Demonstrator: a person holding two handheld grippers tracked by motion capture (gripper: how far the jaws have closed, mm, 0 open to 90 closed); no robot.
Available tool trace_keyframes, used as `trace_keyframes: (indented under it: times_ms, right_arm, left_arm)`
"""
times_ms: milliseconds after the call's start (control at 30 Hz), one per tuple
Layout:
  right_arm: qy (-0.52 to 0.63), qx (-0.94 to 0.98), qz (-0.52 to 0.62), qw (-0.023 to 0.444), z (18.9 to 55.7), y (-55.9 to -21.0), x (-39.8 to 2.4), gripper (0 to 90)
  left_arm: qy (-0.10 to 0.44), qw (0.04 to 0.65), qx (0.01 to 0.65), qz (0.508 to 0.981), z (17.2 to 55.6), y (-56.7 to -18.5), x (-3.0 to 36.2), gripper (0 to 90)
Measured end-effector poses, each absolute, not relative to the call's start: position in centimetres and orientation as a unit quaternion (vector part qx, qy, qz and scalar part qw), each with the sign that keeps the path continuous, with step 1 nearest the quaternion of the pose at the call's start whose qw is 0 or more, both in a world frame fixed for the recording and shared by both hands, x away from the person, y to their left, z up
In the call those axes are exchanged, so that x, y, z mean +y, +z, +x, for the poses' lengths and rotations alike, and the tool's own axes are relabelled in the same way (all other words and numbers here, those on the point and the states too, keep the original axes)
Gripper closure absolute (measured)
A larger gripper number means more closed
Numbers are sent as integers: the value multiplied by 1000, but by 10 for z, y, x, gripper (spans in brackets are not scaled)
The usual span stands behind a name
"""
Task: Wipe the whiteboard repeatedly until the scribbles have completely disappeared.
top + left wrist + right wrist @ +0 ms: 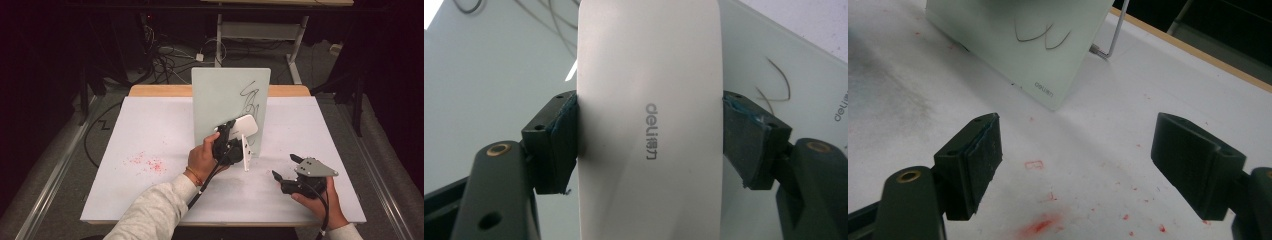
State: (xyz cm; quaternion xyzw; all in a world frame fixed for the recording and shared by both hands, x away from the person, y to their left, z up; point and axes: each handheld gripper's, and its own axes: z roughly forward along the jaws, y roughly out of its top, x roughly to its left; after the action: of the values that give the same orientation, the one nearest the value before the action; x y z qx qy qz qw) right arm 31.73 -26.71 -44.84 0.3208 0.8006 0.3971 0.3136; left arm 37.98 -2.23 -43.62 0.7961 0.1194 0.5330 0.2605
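Note:
A pale green writing board point(220, 97) stands upright mid-table with a black scribble point(250, 100) at its upper right. My left gripper point(226, 131) is shut on a white eraser point(245, 125) marked "deli" and holds it against the board's face, just below the scribble. In the left gripper view the eraser point(649, 100) runs up between both pads point(561, 140), with the board point(489, 75) behind it. My right gripper point(286, 166) rests low at the front right, open, with nothing between its jaws. Its own view has the board's lower corner point(1048, 75) ahead.
The table point(150, 125) has a white cover with red smudges at the left point(147, 162) and under the right gripper point(1040, 225). A white foot point(245, 155) and a wire leg point(1113, 35) prop the board. Beyond the table lie cables point(165, 60) and a desk frame point(260, 30).

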Motion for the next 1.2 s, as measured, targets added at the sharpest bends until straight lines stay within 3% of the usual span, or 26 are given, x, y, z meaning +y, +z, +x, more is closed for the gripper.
trace_keyframes:
  times_ms: [200,400,867,1200]
  right_arm:
    - [396,803,319,310,317,-449,-266,210]
    - [395,806,317,307,317,-450,-264,210]
    - [397,806,313,309,318,-450,-265,210]
    - [398,802,319,312,316,-449,-268,210]
  left_arm:
    - [541,253,118,793,376,-448,-22,292]
    - [529,213,64,819,361,-486,-30,292]
    - [546,169,-6,821,354,-506,-55,291]
    - [535,135,-25,833,354,-504,-18,291]
